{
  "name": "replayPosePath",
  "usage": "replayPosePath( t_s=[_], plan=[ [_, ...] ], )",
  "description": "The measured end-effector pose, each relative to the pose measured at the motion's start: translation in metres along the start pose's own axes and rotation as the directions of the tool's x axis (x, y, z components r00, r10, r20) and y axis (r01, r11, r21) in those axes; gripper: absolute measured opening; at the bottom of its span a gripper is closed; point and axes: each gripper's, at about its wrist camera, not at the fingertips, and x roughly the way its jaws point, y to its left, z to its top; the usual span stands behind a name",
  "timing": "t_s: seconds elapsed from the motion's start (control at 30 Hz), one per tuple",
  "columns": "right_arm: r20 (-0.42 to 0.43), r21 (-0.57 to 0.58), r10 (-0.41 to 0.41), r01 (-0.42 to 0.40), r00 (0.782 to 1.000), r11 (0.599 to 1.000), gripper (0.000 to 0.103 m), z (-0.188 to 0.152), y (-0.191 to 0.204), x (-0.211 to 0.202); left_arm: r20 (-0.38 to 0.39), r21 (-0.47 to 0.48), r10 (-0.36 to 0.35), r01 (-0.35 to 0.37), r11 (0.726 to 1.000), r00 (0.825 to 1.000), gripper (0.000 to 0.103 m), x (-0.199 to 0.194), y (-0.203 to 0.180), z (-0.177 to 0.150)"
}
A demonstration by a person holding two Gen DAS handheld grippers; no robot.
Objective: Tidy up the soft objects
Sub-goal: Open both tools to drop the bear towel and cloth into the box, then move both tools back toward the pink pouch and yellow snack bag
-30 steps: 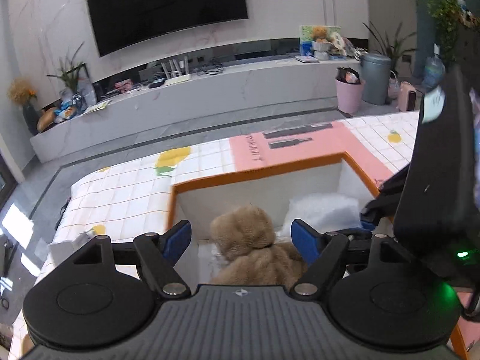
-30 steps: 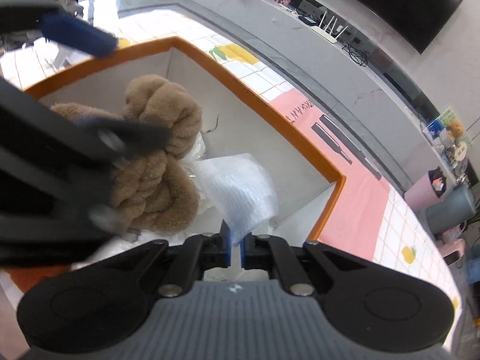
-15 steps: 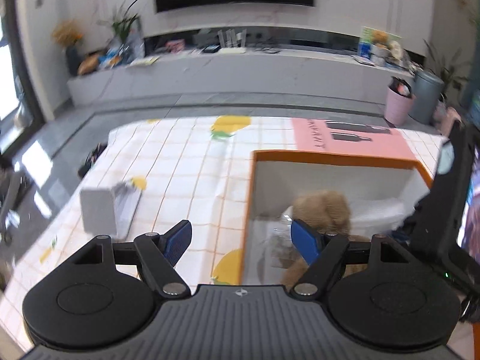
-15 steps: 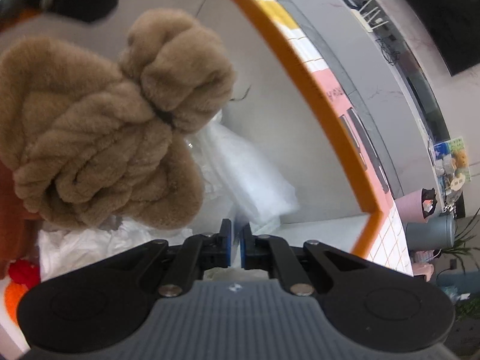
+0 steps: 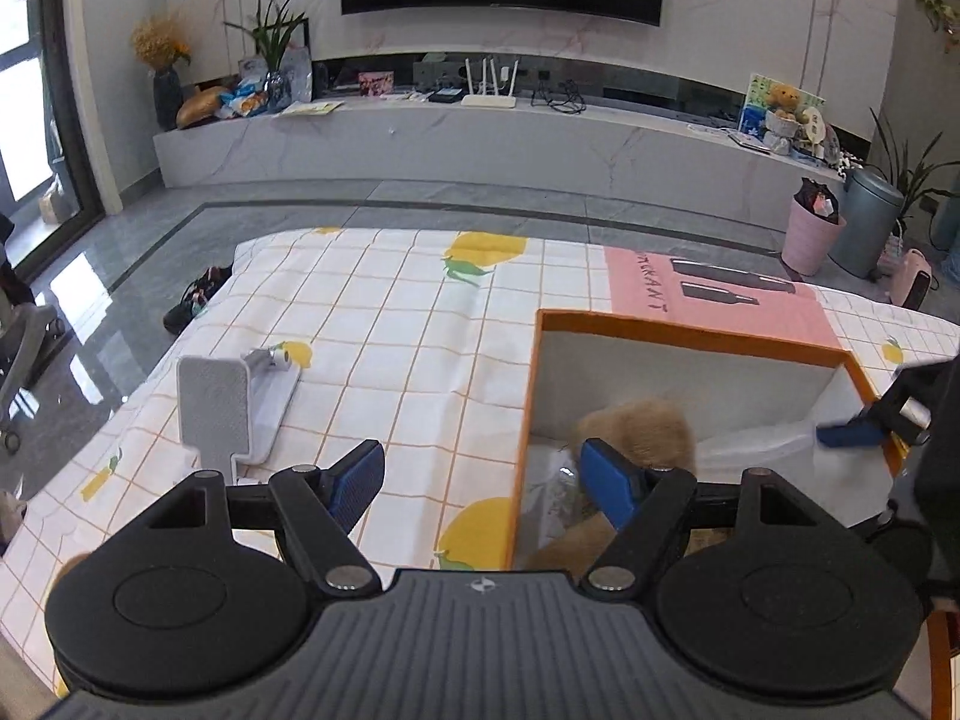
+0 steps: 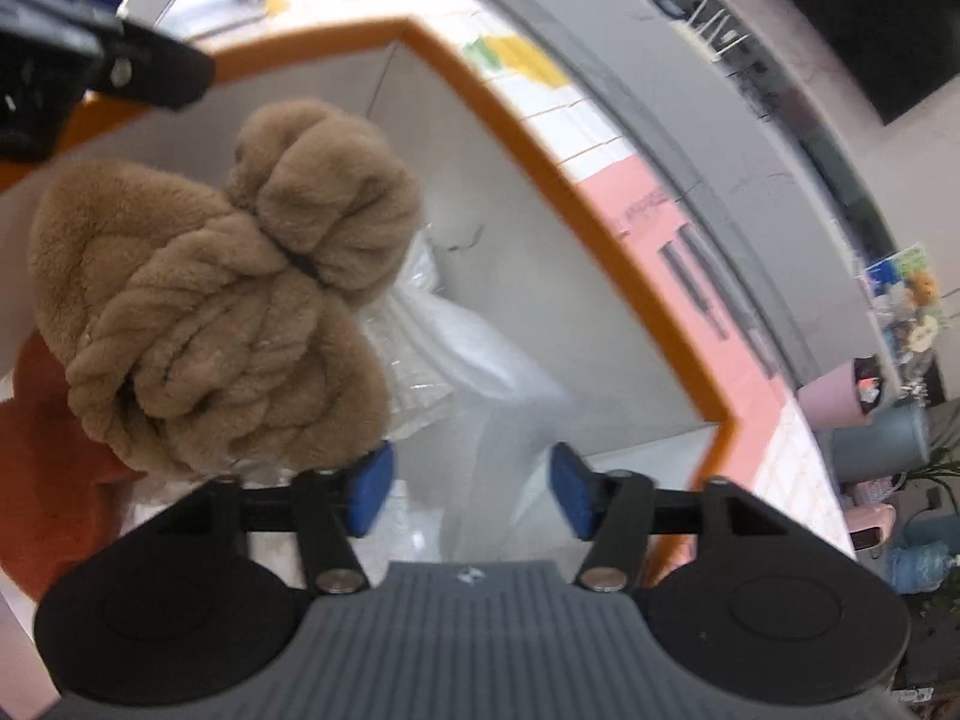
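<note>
A right gripper (image 6: 471,495) hung over an orange-rimmed storage box (image 6: 540,162) on a table dressed in a lemon-print checked cloth (image 5: 390,330), its blue pads having just swung apart with nothing pressed between them. Beneath the gap, at lower centre of the right wrist view, lay a white plastic-wrapped bundle (image 6: 480,372), blurred but resting on the box floor. A tan plush item, bunched and tied at its middle (image 6: 240,312), filled the left of that frame inside the box, with something rust-red (image 6: 54,456) tucked at its lower left.

The left gripper (image 5: 483,483) stood wide and empty in the lower middle of its own view, straddling the box's left wall, one pad over the cloth and the other in front of the plush. A white flat device on a stand (image 5: 234,408) sat on the cloth at left, well apart from the box.

The step appeared to be the release of the white bundle into the box beside the plush. Done well, it would call for lifting the right gripper straight up with the pads kept wide, so the thin wrapping would not snag and drag back out. The left gripper, already spread, looked placed to go on to another soft item; it would do best to stay clear of the orange rim.
</note>
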Motion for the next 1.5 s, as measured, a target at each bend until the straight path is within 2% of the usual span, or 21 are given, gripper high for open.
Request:
replayPosePath(
  t_s=[0.1, 0.17, 0.27, 0.33, 0.5, 0.7, 0.83, 0.97, 1.07, 1.17, 1.23, 1.4, 1.5],
  plan=[
    [0.054, 0.042, 0.006, -0.008, 0.999, 0.999, 0.072, -0.008, -0.004, -0.020, 0.011, 0.009, -0.003, 0.003, 1.000, 1.000, 0.088, -0.007, -0.006, 0.000],
    [0.089, 0.070, 0.006, -0.012, 0.996, 0.998, 0.080, -0.015, -0.005, -0.034, 0.022, 0.023, -0.011, 0.011, 1.000, 1.000, 0.088, -0.013, -0.011, 0.000],
    [0.134, 0.101, 0.021, -0.034, 0.991, 0.994, 0.082, -0.027, -0.007, -0.057, 0.043, 0.044, -0.026, 0.024, 0.999, 0.999, 0.087, -0.026, -0.022, 0.001],
    [0.154, 0.127, 0.002, -0.021, 0.988, 0.992, 0.083, -0.037, -0.009, -0.071, 0.060, 0.069, -0.049, 0.045, 0.997, 0.997, 0.087, -0.039, -0.031, 0.000],
    [0.181, 0.237, -0.030, -0.014, 0.983, 0.972, 0.084, -0.070, -0.019, -0.111, 0.098, 0.131, -0.076, 0.062, 0.989, 0.992, 0.087, -0.073, -0.064, -0.006],
    [0.166, 0.356, -0.093, 0.028, 0.982, 0.934, 0.085, -0.129, -0.046, -0.154, 0.066, 0.163, -0.180, 0.168, 0.972, 0.981, 0.087, -0.101, -0.113, -0.020],
    [0.129, 0.466, -0.130, 0.056, 0.983, 0.883, 0.089, -0.182, -0.062, -0.174, 0.055, 0.225, -0.265, 0.247, 0.943, 0.963, 0.087, -0.117, -0.159, -0.039],
    [0.069, 0.528, -0.151, 0.092, 0.986, 0.844, 0.089, -0.239, -0.067, -0.188, 0.002, 0.238, -0.318, 0.309, 0.921, 0.948, 0.087, -0.121, -0.195, -0.057],
    [0.037, 0.585, -0.163, 0.111, 0.986, 0.803, 0.089, -0.277, -0.070, -0.187, -0.027, 0.226, -0.331, 0.329, 0.917, 0.943, 0.087, -0.121, -0.213, -0.073],
    [0.003, 0.641, -0.158, 0.119, 0.987, 0.759, 0.089, -0.304, -0.075, -0.174, -0.063, 0.272, -0.322, 0.326, 0.905, 0.945, 0.086, -0.119, -0.233, -0.087],
    [-0.003, 0.686, -0.155, 0.115, 0.988, 0.719, 0.089, -0.323, -0.083, -0.166, -0.071, 0.293, -0.338, 0.344, 0.892, 0.938, 0.086, -0.121, -0.244, -0.095],
    [-0.013, 0.796, -0.158, 0.106, 0.987, 0.595, 0.089, -0.356, -0.108, -0.142, -0.065, 0.297, -0.354, 0.356, 0.886, 0.933, 0.086, -0.118, -0.269, -0.111],
    [-0.013, 0.843, -0.169, 0.102, 0.985, 0.528, 0.089, -0.368, -0.128, -0.129, -0.061, 0.352, -0.352, 0.350, 0.868, 0.934, 0.086, -0.115, -0.290, -0.121]
  ],
)
